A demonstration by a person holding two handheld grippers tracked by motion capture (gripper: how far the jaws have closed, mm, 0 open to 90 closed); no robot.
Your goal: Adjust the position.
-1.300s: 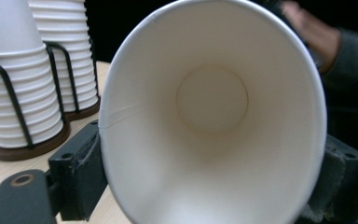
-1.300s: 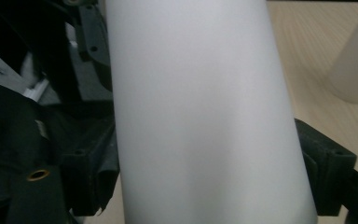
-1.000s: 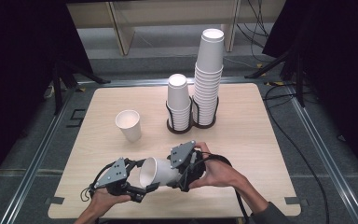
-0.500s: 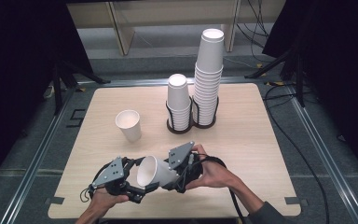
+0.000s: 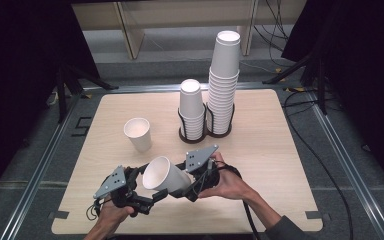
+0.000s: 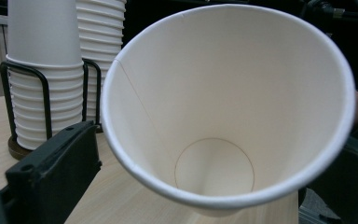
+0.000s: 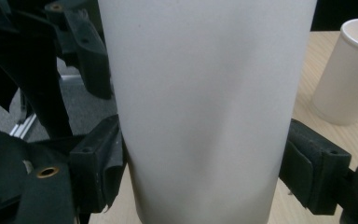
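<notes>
Paper cup (image 5: pixel 163 175) lies tipped on its side above the front of the counter (image 5: pixel 280 165), held between the two claws, its open mouth turned toward the left claw (image 5: pixel 139 192) and its base end toward the right claw (image 5: pixel 192 187). In the right gripper view the cup's white wall (image 7: pixel 205 107) stands between that claw's two black jaws, whose pads press on it at both sides and leave a faint dent in the paper: the right claw is clamped on the paper cup. The left claw's jaws have just been opening and now stand wide apart; in the left gripper view the cup's rim (image 6: pixel 121 154) hangs just beside one black jaw without being squeezed, and the camera looks straight down the inside to the round bottom. The person's hands hold both grippers low over the near edge of the counter. Farther back, a single cup (image 5: pixel 138 134) stands upright on the wood, well apart from the held one. Behind it a black wire holder (image 5: pixel 206 131) carries two stacks of cups side by side, a short stack (image 5: pixel 191 107) and a tall stack (image 5: pixel 225 80) that rises well above it.
</notes>
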